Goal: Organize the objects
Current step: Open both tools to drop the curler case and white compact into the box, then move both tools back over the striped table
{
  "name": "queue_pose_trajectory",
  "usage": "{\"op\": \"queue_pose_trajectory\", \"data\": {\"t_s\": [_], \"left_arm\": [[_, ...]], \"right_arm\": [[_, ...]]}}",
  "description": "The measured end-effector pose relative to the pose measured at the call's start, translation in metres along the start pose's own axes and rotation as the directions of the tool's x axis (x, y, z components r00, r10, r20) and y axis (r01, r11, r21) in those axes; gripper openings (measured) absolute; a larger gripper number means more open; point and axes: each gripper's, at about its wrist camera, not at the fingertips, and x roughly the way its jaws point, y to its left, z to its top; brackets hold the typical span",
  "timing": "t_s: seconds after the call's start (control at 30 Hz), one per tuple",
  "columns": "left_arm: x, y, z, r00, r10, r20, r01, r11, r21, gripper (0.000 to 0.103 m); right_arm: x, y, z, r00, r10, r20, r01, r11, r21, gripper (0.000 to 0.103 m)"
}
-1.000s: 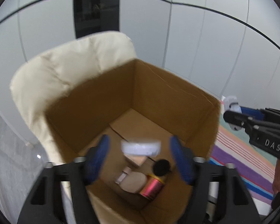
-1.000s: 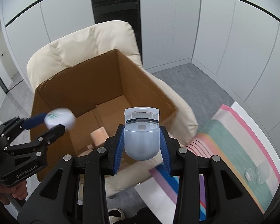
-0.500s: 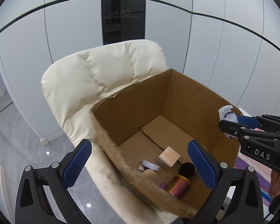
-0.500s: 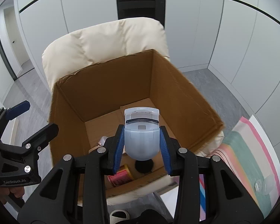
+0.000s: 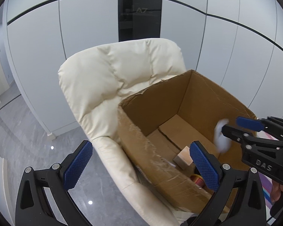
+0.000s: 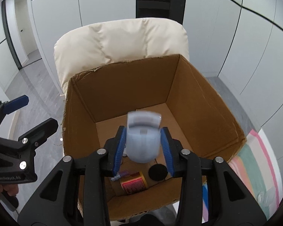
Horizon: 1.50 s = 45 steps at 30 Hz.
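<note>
- Right wrist view is looking straight down into the cardboard box (image 6: 207,98), which is sitting on the cream armchair (image 6: 122,39); the right gripper (image 6: 143,146) is hanging over the box opening with the pale blue plastic case (image 6: 142,141) between its blue pads.
- Its jaws are opening: a thin gap is showing on each side of the case, and the case is blurring, so it is probably slipping free rather than being gripped.
- Only this view is showing the near end of the box floor, where a pink-labelled can (image 6: 134,182) is lying on its side next to a black round puff (image 6: 158,172).
- Left wrist view is showing the left gripper (image 5: 141,166) spread fully wide and holding nothing, with one finger outside the box's near wall and the other over its inside.
- That view is catching a tan wooden block (image 5: 183,157) on the box floor, which the case is hiding from the other camera.
- It is also showing the case side-on as a blurred whitish shape above the box, at the tips of the right gripper.
- A striped rug (image 6: 254,165) is lying beside the chair.
</note>
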Motion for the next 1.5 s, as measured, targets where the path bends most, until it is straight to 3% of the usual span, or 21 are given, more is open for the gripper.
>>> {"op": "queue_pose_trajectory", "data": {"t_s": [0.1, 0.2, 0.4, 0.73, 1.17, 1.5], "left_arm": [[0.002, 0.005, 0.001, 1.000, -0.006, -0.006, 0.005, 1.000, -0.023, 0.103], [0.003, 0.003, 0.000, 1.000, -0.003, -0.001, 0.003, 1.000, -0.010, 0.103], [0.005, -0.008, -0.001, 1.000, -0.004, 0.004, 0.004, 1.000, 0.013, 0.103], [0.010, -0.019, 0.004, 1.000, -0.019, -0.002, 0.019, 1.000, 0.006, 0.103], [0.013, -0.060, 0.011, 0.998, -0.066, 0.015, 0.065, 0.996, 0.053, 0.103], [0.019, -0.092, 0.010, 0.994, -0.105, -0.001, 0.105, 0.990, 0.092, 0.103]], "right_arm": [[-0.003, 0.001, 0.001, 1.000, 0.001, 0.016, -0.001, 1.000, 0.005, 0.075], [-0.003, -0.002, 0.002, 0.999, -0.028, 0.028, 0.028, 1.000, 0.010, 0.079], [-0.008, -0.015, 0.003, 0.999, -0.036, 0.033, 0.034, 0.998, 0.057, 0.099], [-0.016, -0.034, 0.001, 0.998, -0.055, 0.038, 0.052, 0.995, 0.091, 0.103], [-0.024, -0.065, -0.015, 0.997, -0.069, 0.028, 0.066, 0.992, 0.107, 0.103], [-0.038, -0.102, -0.025, 0.996, -0.079, 0.031, 0.072, 0.979, 0.192, 0.103]]}}
